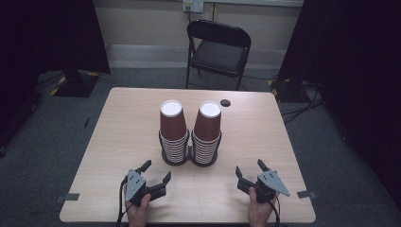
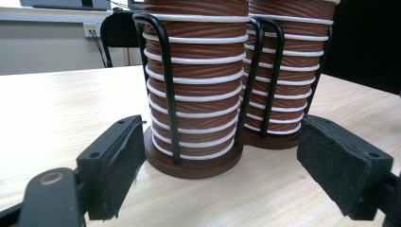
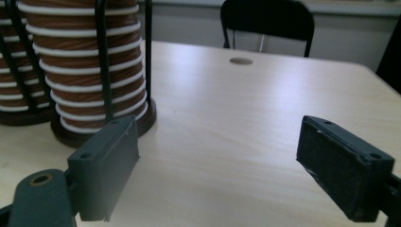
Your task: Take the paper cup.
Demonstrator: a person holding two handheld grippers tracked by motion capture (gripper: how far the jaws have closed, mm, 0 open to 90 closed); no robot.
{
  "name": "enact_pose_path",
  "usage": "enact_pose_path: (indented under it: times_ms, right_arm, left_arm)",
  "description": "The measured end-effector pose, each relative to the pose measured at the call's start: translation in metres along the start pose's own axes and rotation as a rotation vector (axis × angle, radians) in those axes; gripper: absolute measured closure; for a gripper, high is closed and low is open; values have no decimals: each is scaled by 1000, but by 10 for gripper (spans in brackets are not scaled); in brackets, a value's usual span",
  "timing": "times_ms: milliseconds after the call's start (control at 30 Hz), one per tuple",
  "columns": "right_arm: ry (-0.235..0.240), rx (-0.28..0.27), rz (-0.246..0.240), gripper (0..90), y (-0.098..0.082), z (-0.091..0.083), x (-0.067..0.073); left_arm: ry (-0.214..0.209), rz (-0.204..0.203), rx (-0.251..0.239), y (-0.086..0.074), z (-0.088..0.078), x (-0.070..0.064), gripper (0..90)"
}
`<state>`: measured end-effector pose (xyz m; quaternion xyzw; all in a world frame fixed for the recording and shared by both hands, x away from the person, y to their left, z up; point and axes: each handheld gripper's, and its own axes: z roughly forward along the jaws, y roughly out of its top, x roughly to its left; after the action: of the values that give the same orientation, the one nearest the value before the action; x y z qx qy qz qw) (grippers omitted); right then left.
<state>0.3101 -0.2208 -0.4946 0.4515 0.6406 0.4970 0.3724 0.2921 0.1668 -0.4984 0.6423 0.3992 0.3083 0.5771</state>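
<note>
Two tall stacks of brown ribbed paper cups with white rims stand side by side mid-table, the left stack (image 1: 172,130) (image 2: 196,71) and the right stack (image 1: 206,130) (image 3: 85,61). Each sits in a black wire holder (image 2: 166,85) on a round brown base (image 2: 194,168). My left gripper (image 1: 157,170) (image 2: 227,161) rests near the table's front edge, open, pointing at the left stack's base with nothing between its pads. My right gripper (image 1: 249,168) (image 3: 222,165) stands open to the right of the stacks, over bare tabletop.
The light wooden table (image 1: 123,123) has a small dark round hole (image 1: 225,102) (image 3: 240,61) behind the stacks. A black folding chair (image 1: 217,49) stands beyond the far edge. Dark curtains hang at both sides.
</note>
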Motion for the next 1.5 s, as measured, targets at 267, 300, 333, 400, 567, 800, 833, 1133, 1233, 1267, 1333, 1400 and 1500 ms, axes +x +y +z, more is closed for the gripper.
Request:
enact_pose_path:
  times_ms: [267,300,333,400,567,800,833,1133,1233,1267,1333,1400,1500]
  right_arm:
    - [51,17,18,128,3,1,2]
    - [72,21,17,131,4,1,4]
    - [76,23,19,136,5,1,4]
    - [99,39,5,134,8,3,9]
    - [150,31,-16,135,17,8,20]
    - [214,4,12,136,23,12,28]
    - [218,2,18,136,26,12,29]
    - [241,-52,20,206,37,13,28]
    - [261,-67,17,216,41,14,29]
    - [265,-77,11,212,43,14,29]
    - [275,-80,11,212,46,15,29]
    - [292,-81,12,219,50,17,30]
    - [306,-81,-19,230,59,19,33]
  left_arm:
    - [-3,4,1,0,0,0,157]
    - [0,2,2,0,0,2,157]
    - [4,1,3,0,0,2,157]
    - [4,2,5,0,0,1,160]
    - [-6,2,1,0,0,2,163]
    - [-5,11,-5,0,-1,1,165]
    - [-23,20,0,0,-1,1,166]
    - [-8,34,4,0,0,0,163]
    - [-12,39,9,0,1,0,164]
    - [-18,36,5,0,0,1,164]
    - [-20,30,1,0,0,1,164]
    - [-24,24,-5,0,-1,2,164]
    - [-26,22,-5,0,-1,3,164]
